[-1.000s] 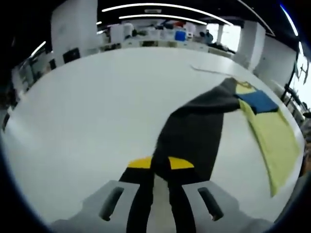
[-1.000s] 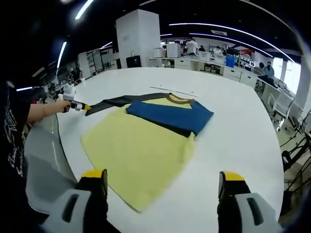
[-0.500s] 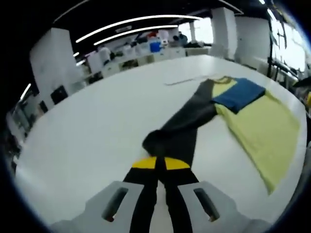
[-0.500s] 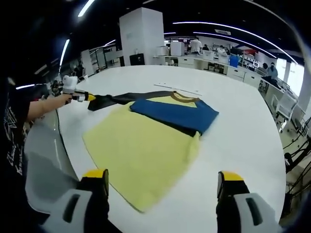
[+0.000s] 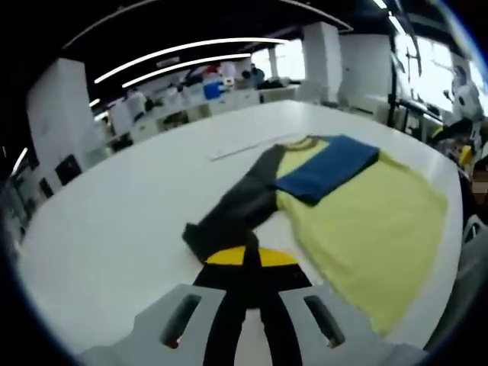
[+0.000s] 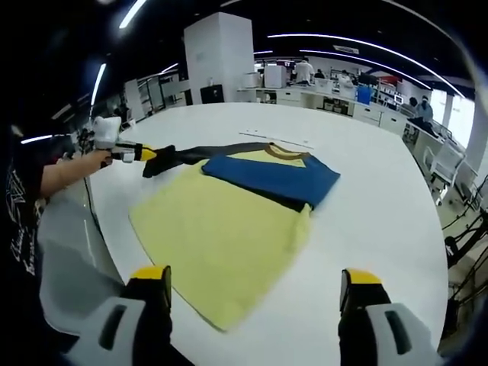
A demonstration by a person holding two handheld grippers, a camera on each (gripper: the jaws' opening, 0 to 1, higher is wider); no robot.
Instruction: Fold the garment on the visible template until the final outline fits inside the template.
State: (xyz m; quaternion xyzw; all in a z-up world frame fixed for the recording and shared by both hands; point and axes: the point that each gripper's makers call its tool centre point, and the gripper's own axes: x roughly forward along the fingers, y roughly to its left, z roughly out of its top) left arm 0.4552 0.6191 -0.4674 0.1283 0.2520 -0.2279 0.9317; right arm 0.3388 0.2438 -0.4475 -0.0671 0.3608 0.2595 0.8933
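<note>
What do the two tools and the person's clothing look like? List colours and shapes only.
The left tool has pale grey bodies with dark oval slots, black jaws and yellow tips. The right tool matches: grey bodies with slots, black jaws capped yellow. The person's sleeve is black with white lettering.

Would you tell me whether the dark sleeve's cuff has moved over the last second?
Yes. In the right gripper view, the left gripper has carried the dark sleeve cuff inward, toward the yellow body, which lies unmoved.
</note>
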